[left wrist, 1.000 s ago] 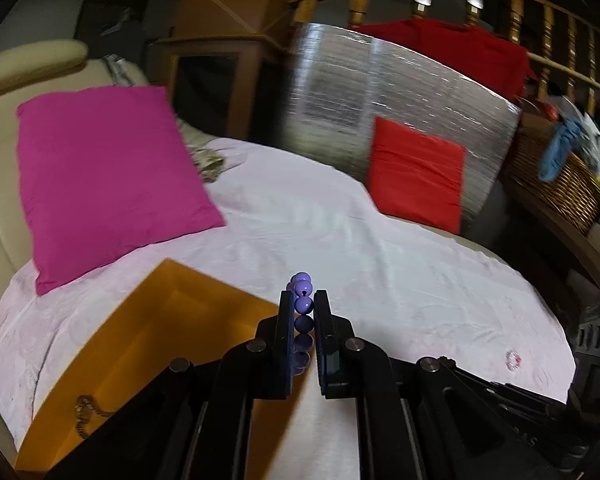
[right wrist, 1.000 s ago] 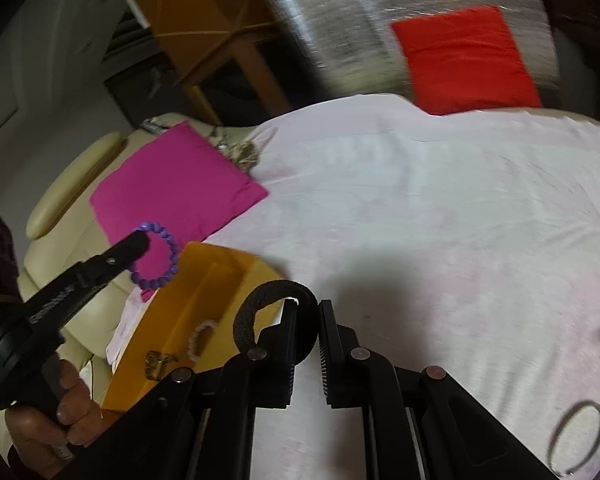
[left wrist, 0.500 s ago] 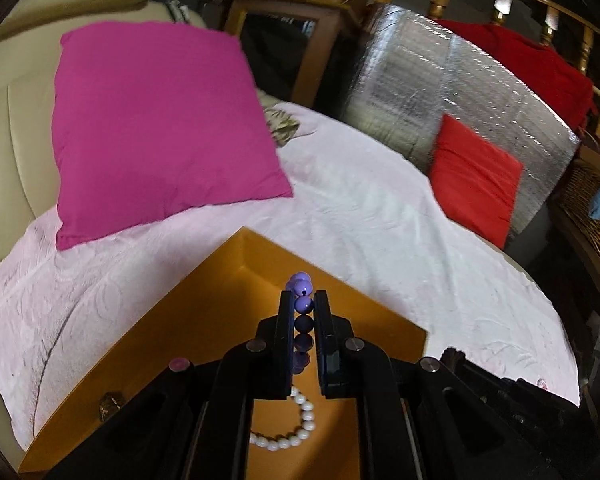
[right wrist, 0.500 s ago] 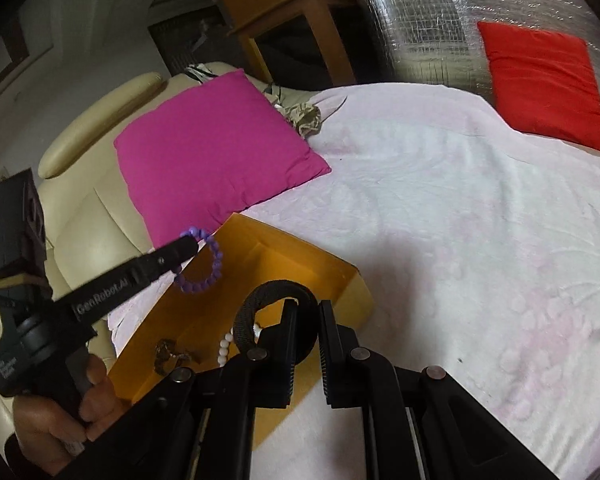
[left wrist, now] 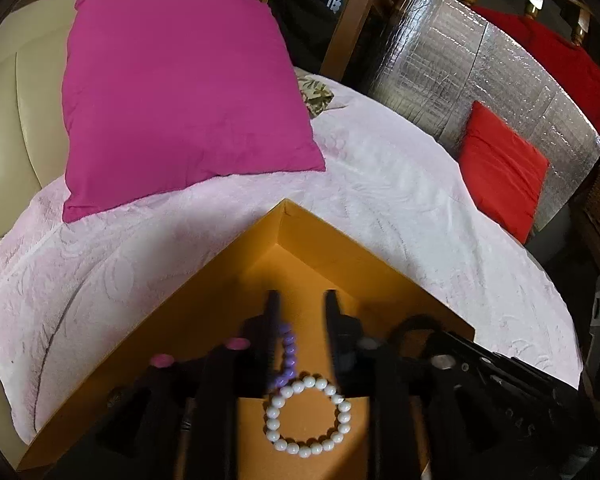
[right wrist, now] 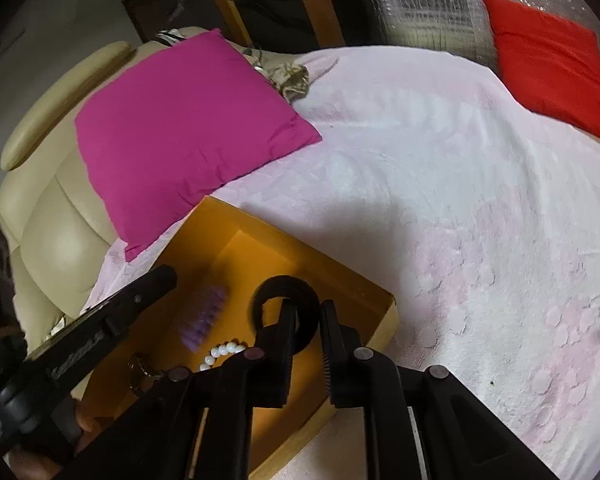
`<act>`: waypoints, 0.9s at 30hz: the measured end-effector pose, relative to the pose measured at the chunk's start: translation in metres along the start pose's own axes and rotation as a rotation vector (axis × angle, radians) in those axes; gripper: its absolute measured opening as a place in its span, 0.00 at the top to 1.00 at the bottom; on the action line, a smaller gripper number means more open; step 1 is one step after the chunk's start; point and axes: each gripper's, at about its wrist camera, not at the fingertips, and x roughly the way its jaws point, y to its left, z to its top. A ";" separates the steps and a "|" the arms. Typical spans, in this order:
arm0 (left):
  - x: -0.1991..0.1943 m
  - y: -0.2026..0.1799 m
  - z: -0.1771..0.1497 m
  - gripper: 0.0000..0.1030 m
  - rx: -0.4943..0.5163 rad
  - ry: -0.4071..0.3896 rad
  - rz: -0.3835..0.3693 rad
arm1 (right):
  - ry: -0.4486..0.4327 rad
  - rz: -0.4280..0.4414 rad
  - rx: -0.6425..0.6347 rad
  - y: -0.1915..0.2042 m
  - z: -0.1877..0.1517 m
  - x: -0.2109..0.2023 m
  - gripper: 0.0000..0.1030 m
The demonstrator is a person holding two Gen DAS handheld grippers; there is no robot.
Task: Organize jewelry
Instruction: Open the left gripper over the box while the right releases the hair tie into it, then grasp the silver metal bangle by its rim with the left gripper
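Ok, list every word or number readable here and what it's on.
Lettering along the left gripper: too blurred to read.
Faint raised letters on the right gripper body: too dim to read.
No other text.
Both jaws have just been opening: purple bracelet dropping from the left, black ring between the right's.

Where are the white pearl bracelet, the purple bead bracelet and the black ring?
White pearl bracelet (left wrist: pixel 308 416), left wrist view, lower left beads.
Purple bead bracelet (left wrist: pixel 287 350), left wrist view, middle beads.
Black ring (right wrist: pixel 286 284), right wrist view, top arc.
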 end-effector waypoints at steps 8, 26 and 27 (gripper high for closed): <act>-0.025 -0.020 0.001 0.58 0.041 -0.114 0.043 | -0.088 0.042 0.054 -0.021 0.000 -0.039 0.71; -0.067 -0.206 -0.086 0.36 0.521 -0.200 -0.112 | -0.301 -0.216 0.366 -0.240 -0.118 -0.259 0.71; -0.066 -0.212 -0.092 0.33 0.537 -0.192 -0.120 | -0.323 -0.229 0.403 -0.255 -0.130 -0.270 0.71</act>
